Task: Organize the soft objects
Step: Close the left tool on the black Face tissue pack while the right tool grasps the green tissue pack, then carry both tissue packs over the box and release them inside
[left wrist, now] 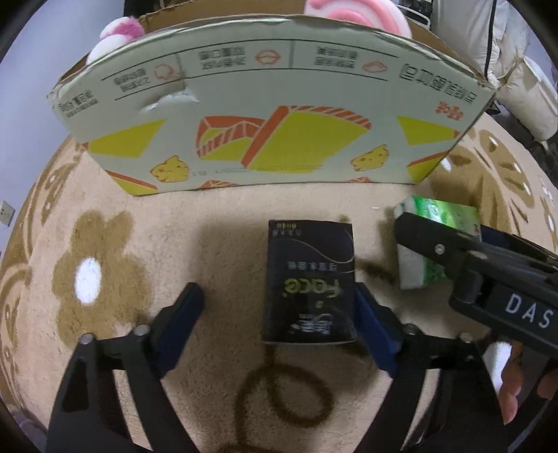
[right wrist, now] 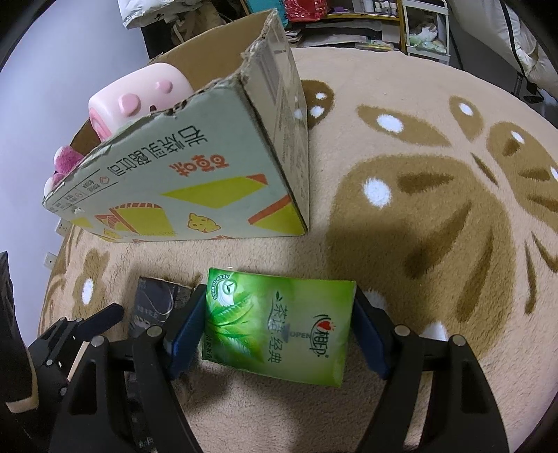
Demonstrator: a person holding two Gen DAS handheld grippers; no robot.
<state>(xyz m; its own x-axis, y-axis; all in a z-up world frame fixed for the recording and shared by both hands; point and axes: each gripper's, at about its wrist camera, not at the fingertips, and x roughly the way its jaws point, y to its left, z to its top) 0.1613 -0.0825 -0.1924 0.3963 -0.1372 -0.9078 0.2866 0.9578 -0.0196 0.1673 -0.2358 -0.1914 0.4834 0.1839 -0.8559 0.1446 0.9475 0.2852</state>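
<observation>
A dark blue tissue pack (left wrist: 308,282) lies on the beige rug in front of the cardboard box (left wrist: 265,118). My left gripper (left wrist: 279,306) is open around it: the right finger touches the pack's right side, the left finger stands well apart. My right gripper (right wrist: 279,324) has both fingers against a green tissue pack (right wrist: 279,322), seemingly shut on it, held just above the rug. The green pack (left wrist: 436,244) and the right gripper also show at the right of the left wrist view. The dark pack (right wrist: 153,306) shows left in the right wrist view. Pink plush toys (right wrist: 139,101) sit inside the box.
The round beige rug (right wrist: 418,209) with brown flower patterns spreads to the right. Shelves and clutter (right wrist: 366,21) stand beyond the rug's far edge. White padded fabric (left wrist: 516,69) lies at the far right. A wall socket (left wrist: 5,213) is at the left.
</observation>
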